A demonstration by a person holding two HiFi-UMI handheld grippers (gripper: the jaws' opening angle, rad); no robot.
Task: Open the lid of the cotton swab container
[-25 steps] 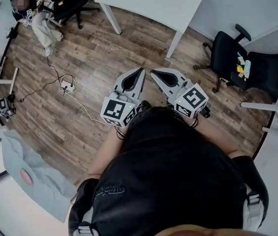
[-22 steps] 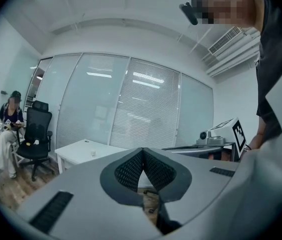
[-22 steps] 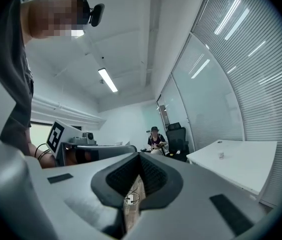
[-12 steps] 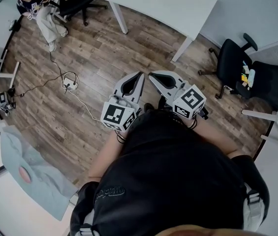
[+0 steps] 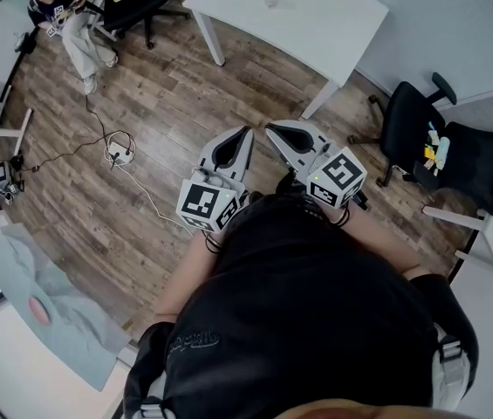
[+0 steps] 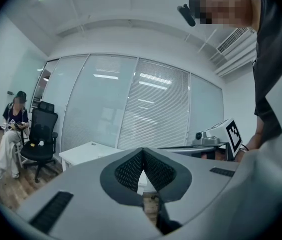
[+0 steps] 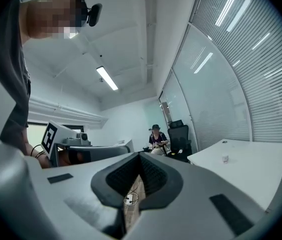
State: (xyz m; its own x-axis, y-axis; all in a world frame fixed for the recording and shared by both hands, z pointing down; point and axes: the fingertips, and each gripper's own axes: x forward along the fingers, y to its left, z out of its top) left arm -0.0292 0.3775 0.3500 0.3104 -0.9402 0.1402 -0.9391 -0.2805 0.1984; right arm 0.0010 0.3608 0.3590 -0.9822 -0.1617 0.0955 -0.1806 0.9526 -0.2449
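- Cotton swab container (image 5: 270, 1) shows as a small pale thing on the white bench (image 5: 325, 24) across the room. It is too small in the head view to tell how its lid sits.
- The right gripper view shows the same container (image 7: 224, 158) standing alone on the bench top, well apart from both tools.
- The left tool (image 5: 247, 133) is held out in front of the person's chest, over the wooden floor (image 5: 167, 103). Its jaws are together with nothing between them, and in the left gripper view the ribbed pads (image 6: 130, 171) meet at the tip.
- The right tool (image 5: 270, 127) is just beside the left one. Its jaws are likewise closed and empty, and through the slot under its pads (image 7: 153, 174) only floor shows.
- The two tool tips lie near each other and point toward the bench without reaching it.
- Each tool carries a marker cube close to the person's body, the left cube (image 5: 204, 201) and the right cube (image 5: 340, 177).
- A black office chair (image 5: 412, 116) stands to the right of the bench.
- At the upper left of the head view a seated person (image 5: 71, 16) sits well apart from the bench.
- A power strip (image 5: 119, 154) with its cable lies on the floor to the left of the tools.
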